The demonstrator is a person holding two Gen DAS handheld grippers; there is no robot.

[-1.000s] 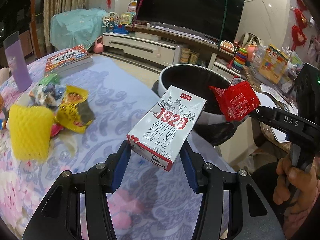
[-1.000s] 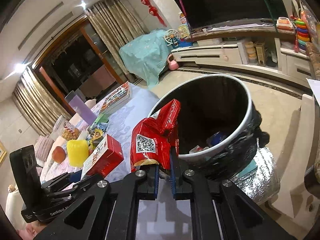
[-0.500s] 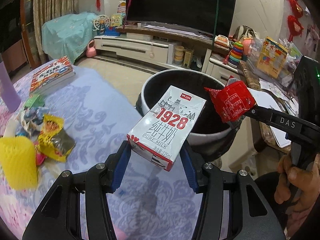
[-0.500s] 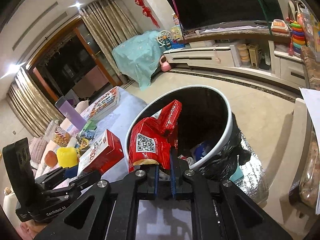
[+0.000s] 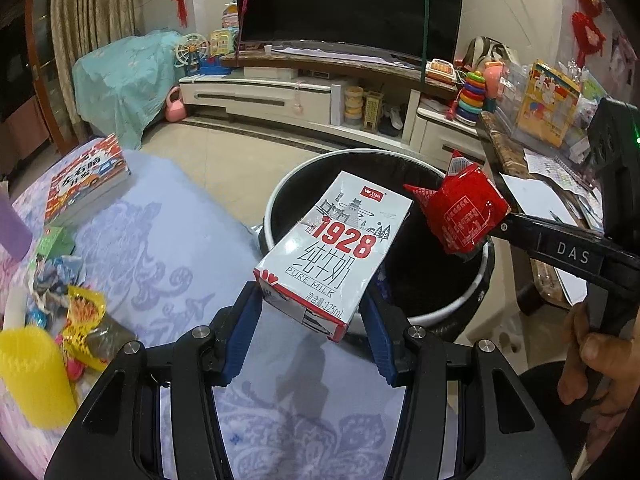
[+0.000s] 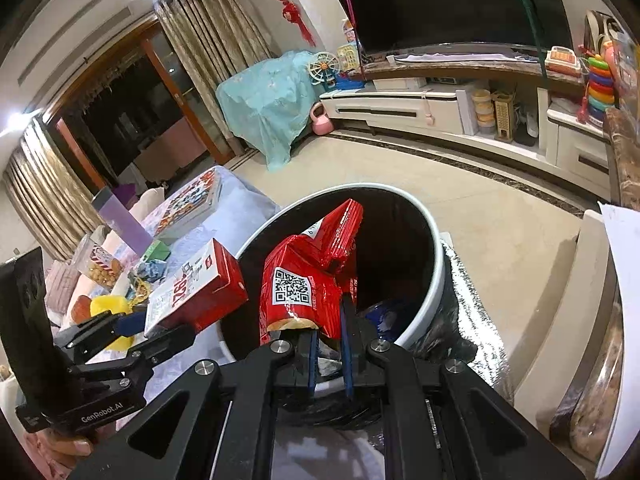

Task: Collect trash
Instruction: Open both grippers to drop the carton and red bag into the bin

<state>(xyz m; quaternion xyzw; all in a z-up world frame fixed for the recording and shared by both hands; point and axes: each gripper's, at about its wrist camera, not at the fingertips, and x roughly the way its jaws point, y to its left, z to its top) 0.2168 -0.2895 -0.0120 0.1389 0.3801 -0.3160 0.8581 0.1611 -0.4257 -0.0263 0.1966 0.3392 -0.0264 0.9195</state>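
Note:
My left gripper is shut on a white and red milk carton and holds it over the near rim of the round black bin. My right gripper is shut on a red snack wrapper, held above the bin's opening. The wrapper also shows in the left wrist view, and the carton in the right wrist view. Some trash lies at the bottom of the bin.
On the purple-patterned tablecloth lie loose wrappers, a yellow foam sleeve, a book and a purple cup. A TV cabinet stands behind the bin, a cluttered side table to the right.
Both grippers have moved forward towards the bin with their loads. The carton and the wrapper now hang over the bin's opening. The table trash has slid to the left of view.

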